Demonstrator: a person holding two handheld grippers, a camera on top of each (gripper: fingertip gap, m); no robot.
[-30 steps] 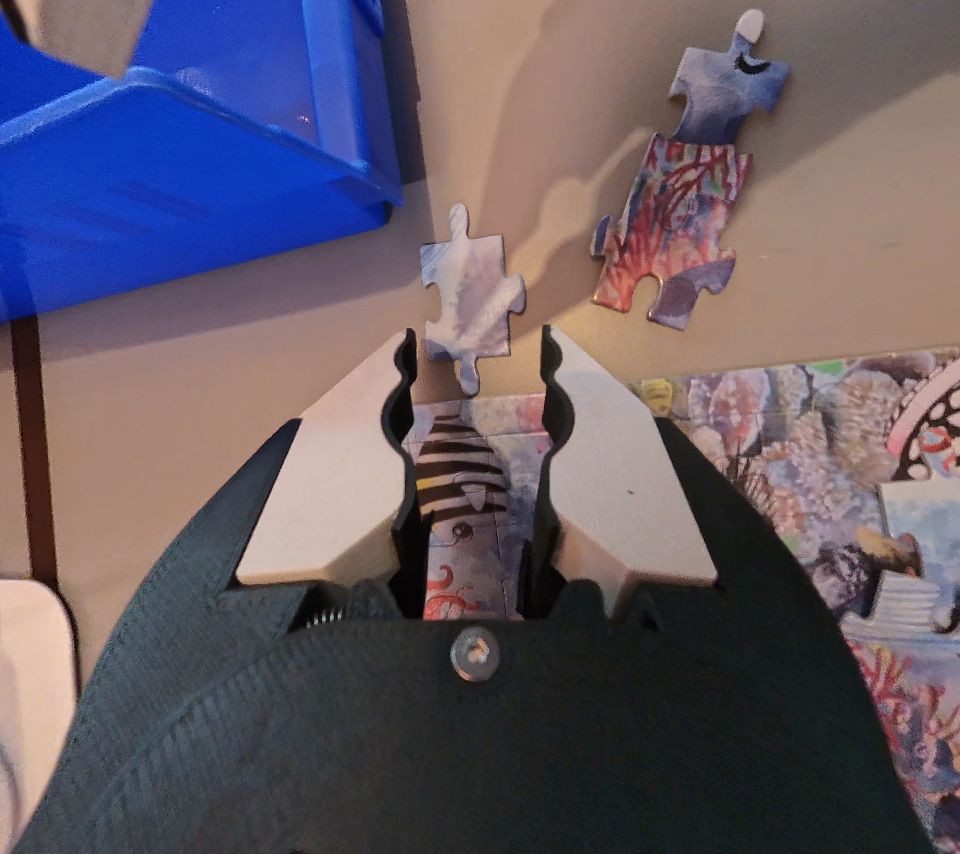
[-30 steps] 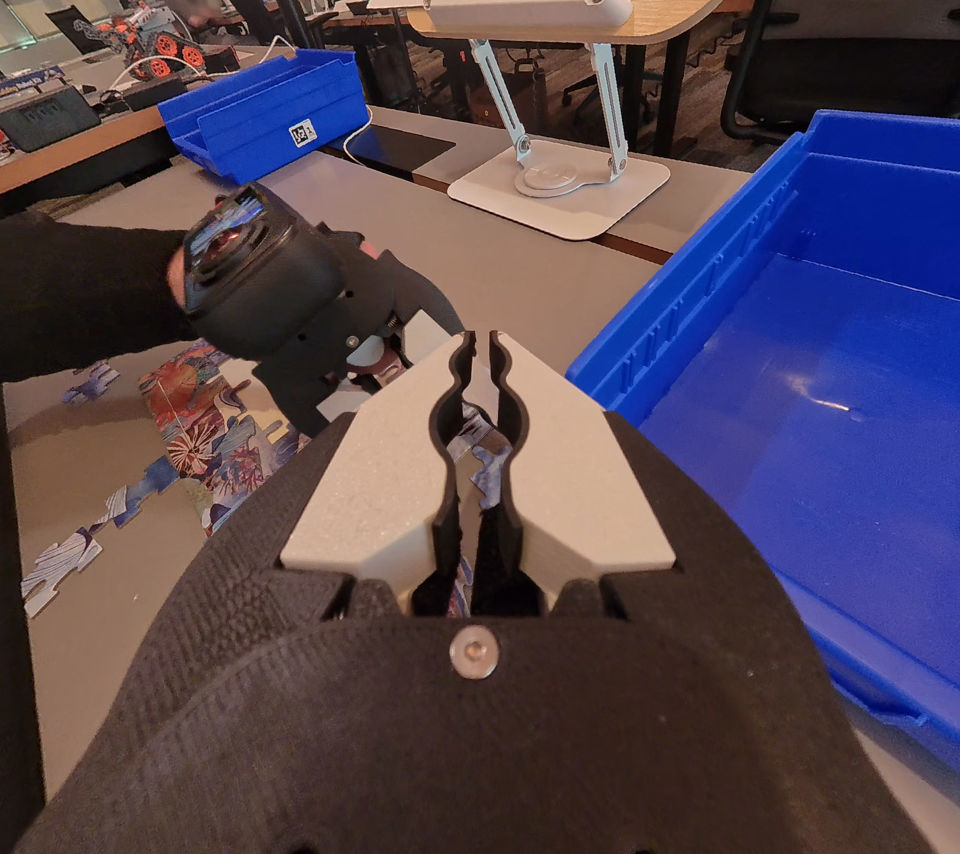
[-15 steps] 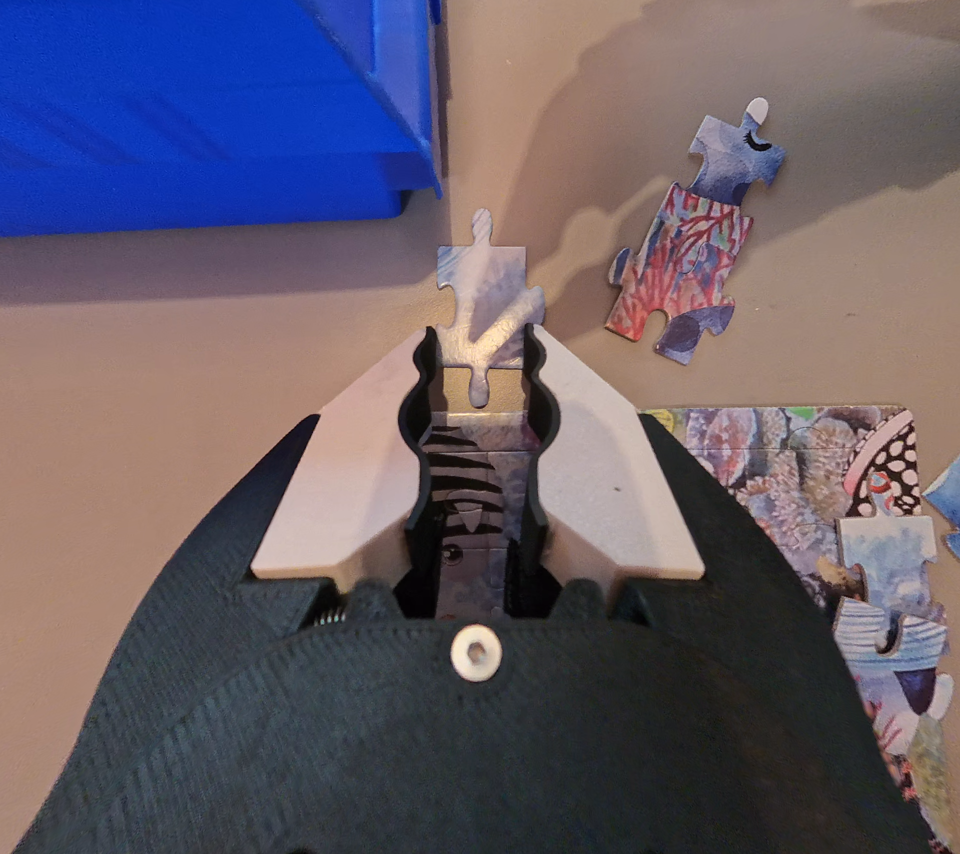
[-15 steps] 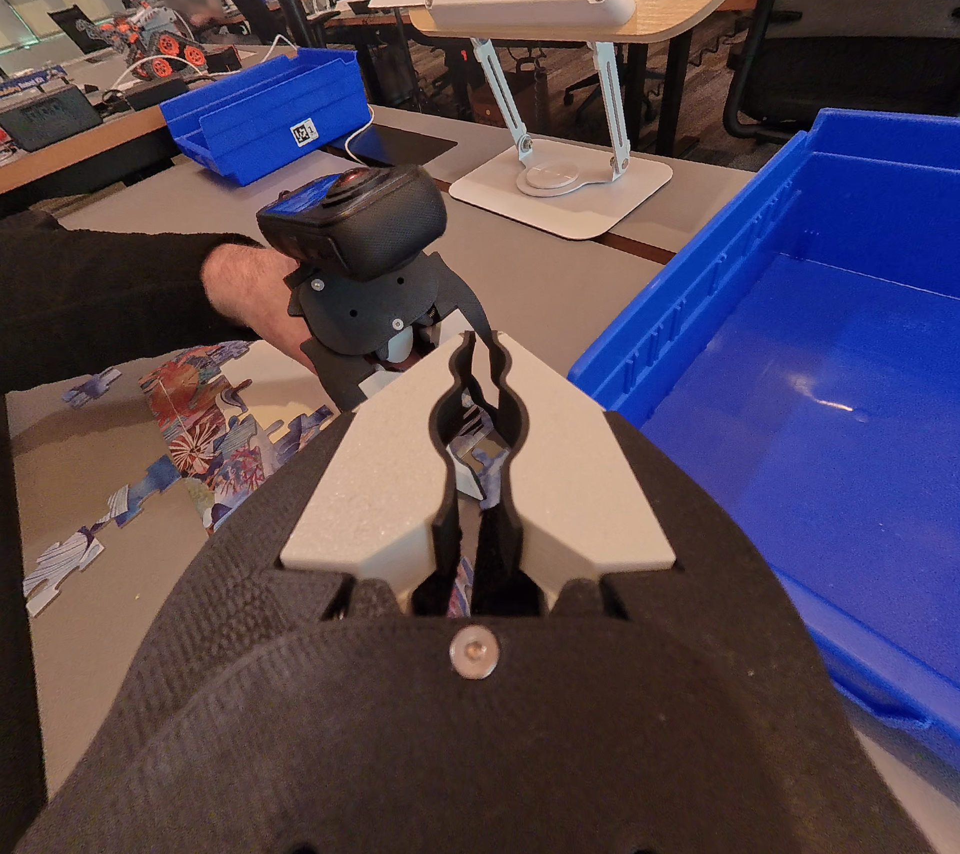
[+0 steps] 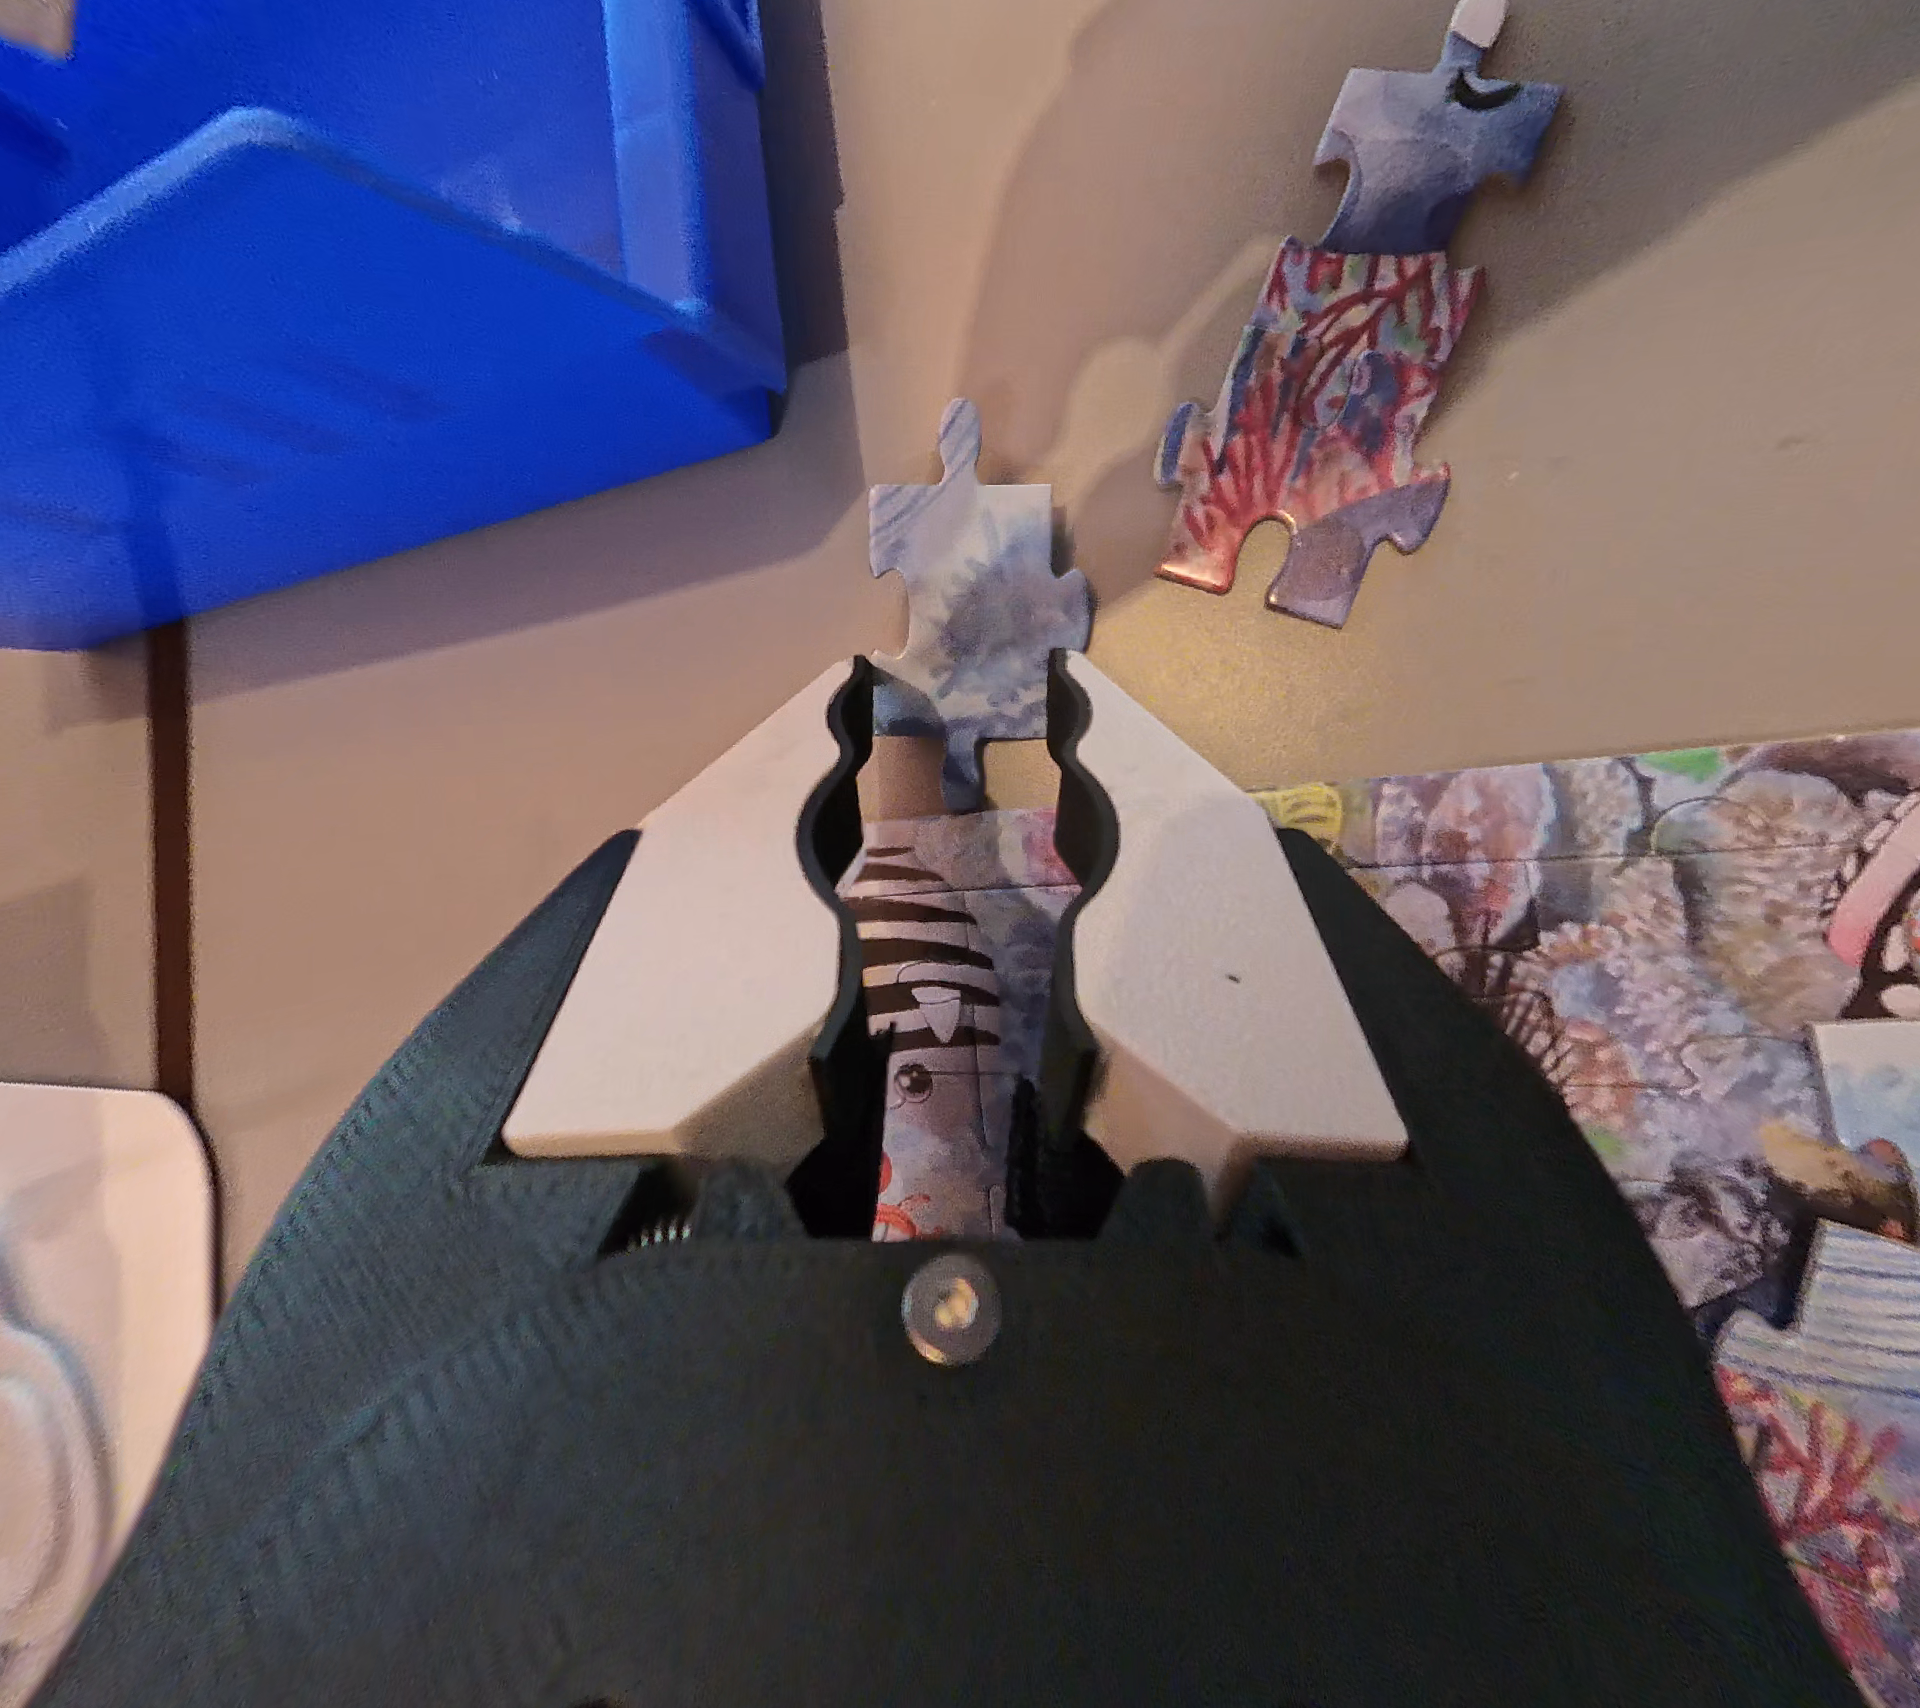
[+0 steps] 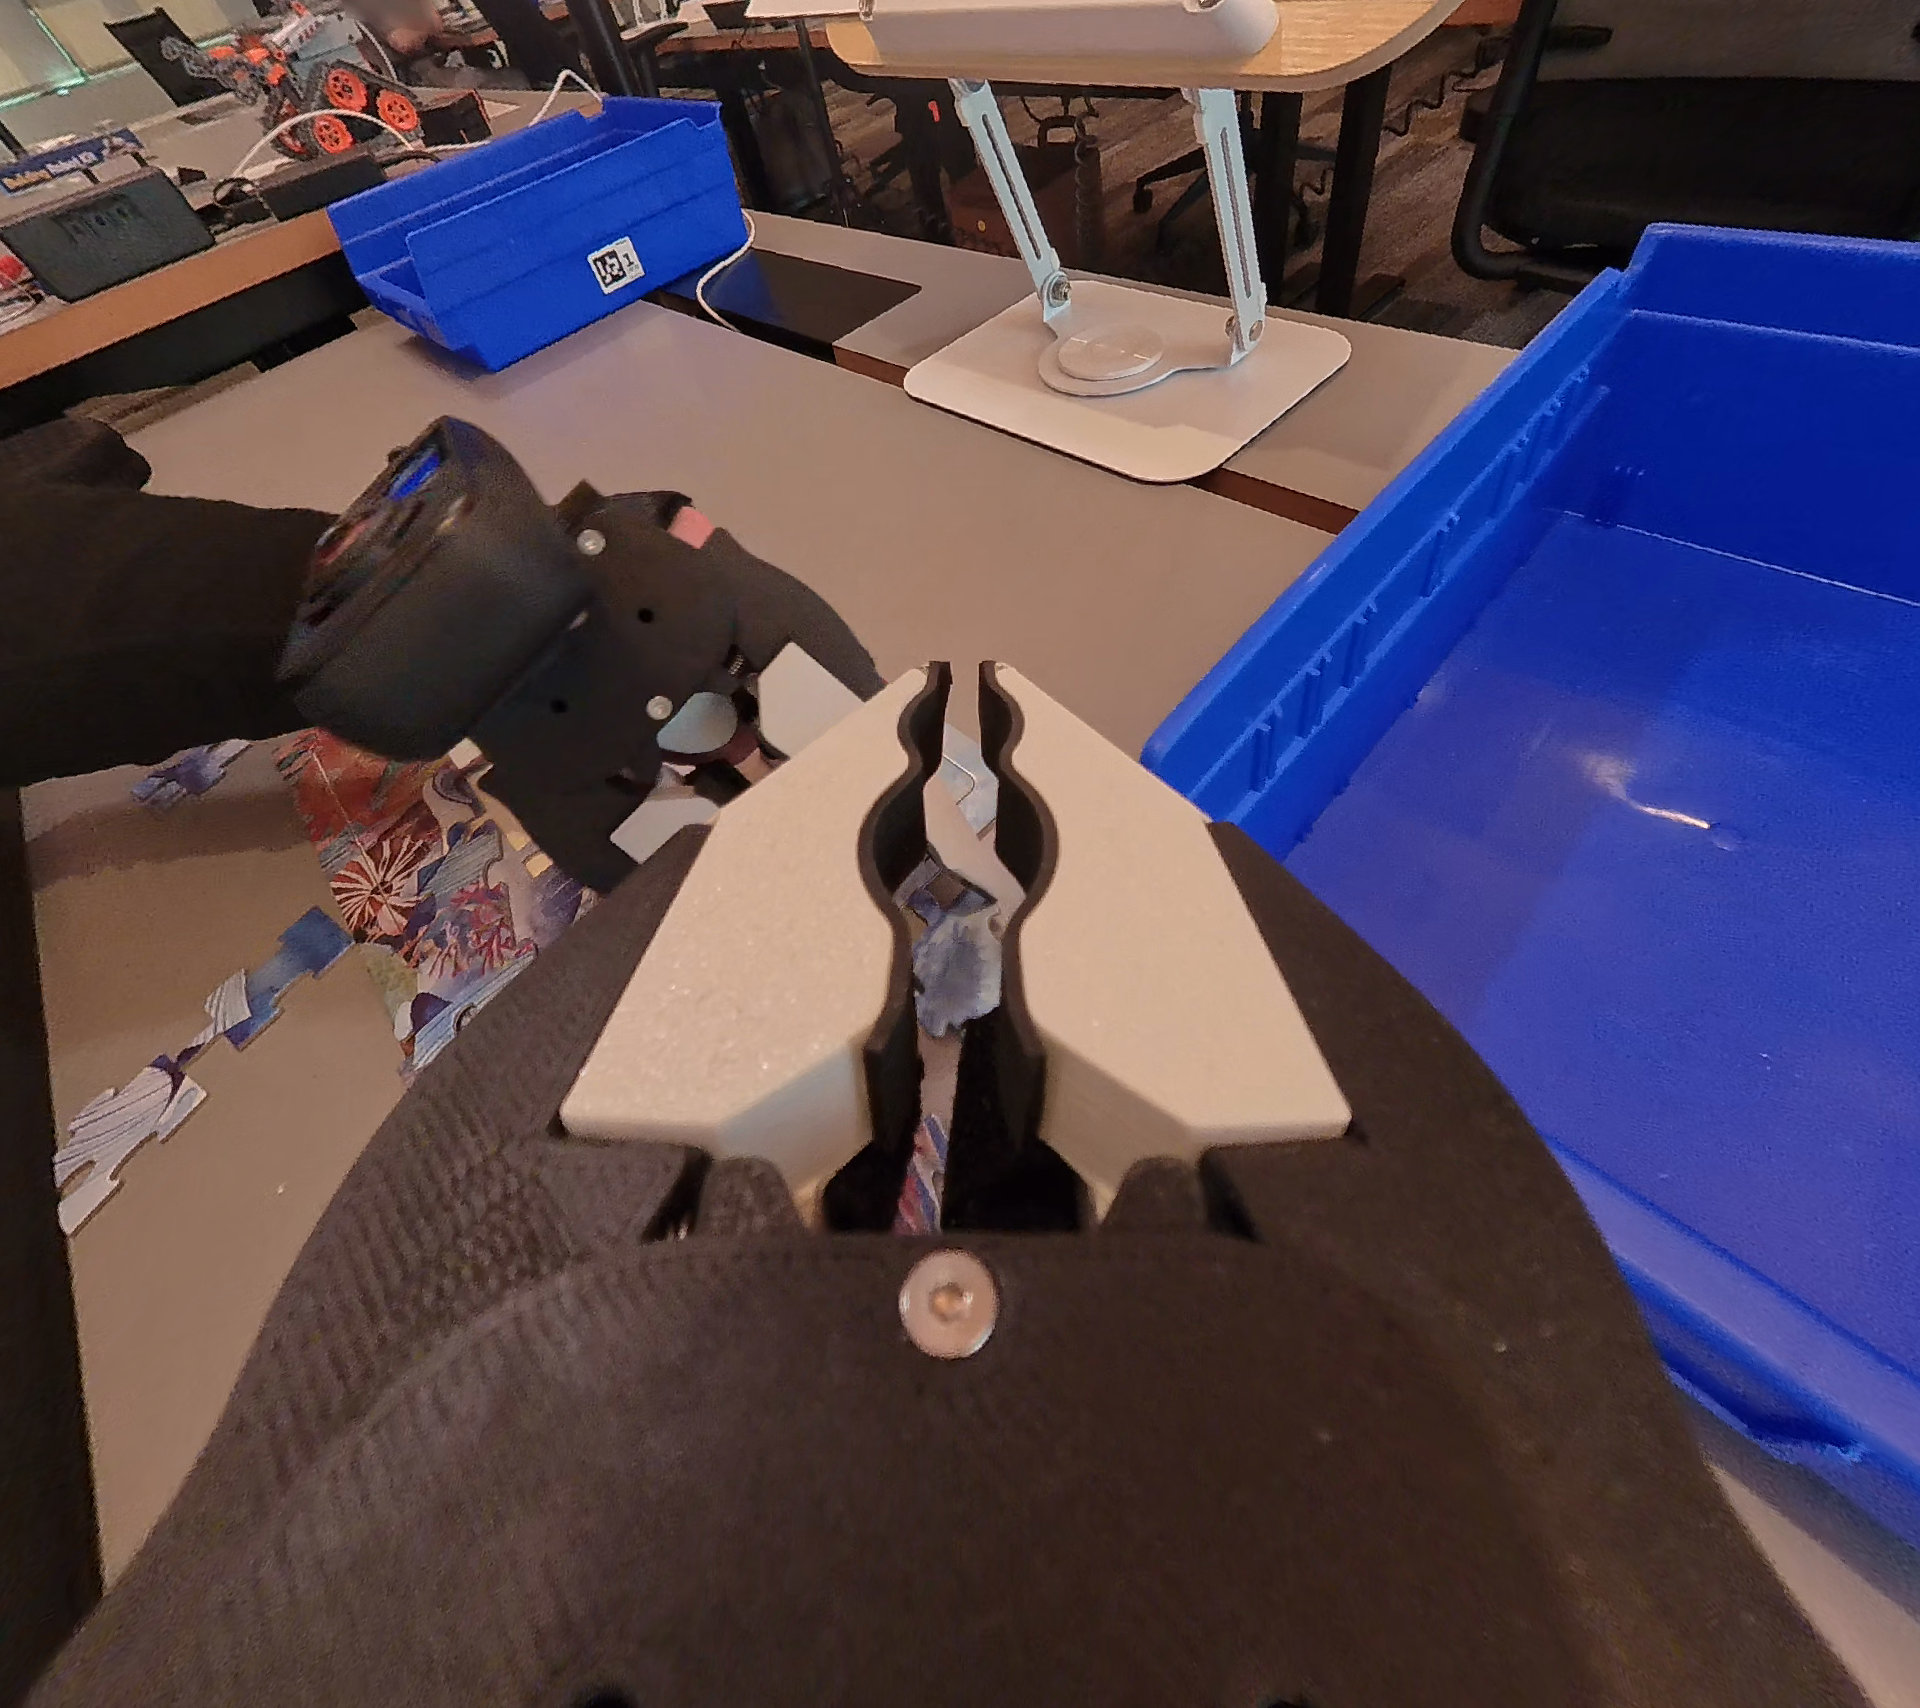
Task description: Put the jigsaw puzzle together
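My left gripper (image 5: 961, 682) is shut on a pale blue puzzle piece (image 5: 977, 588), pinching its sides at the fingertips. Below it lies the partly built puzzle (image 5: 1662, 910), with a striped fish showing between the fingers. A joined pair of pieces (image 5: 1340, 380), coral red and blue, lies on the table to the right. My right gripper (image 6: 966, 682) hovers above the table with its jaws almost touching and nothing in them. Through its fingers the pale blue piece (image 6: 951, 952) shows. The left gripper's black body (image 6: 582, 650) is just to the left, held by a person's sleeved arm.
A large blue bin (image 6: 1610, 775) stands right of the grippers and also shows in the left wrist view (image 5: 364, 256). A white document stand (image 6: 1122, 370) and a second blue bin (image 6: 540, 235) stand farther back. Loose pieces (image 6: 135, 1128) lie left of the puzzle (image 6: 416, 858). Across from one pair of fingers to the other is roughly 12 cm.
My left gripper moved onto the pale blue piece and closed on it; the piece now turns with the gripper as it swings. The right gripper has barely moved.
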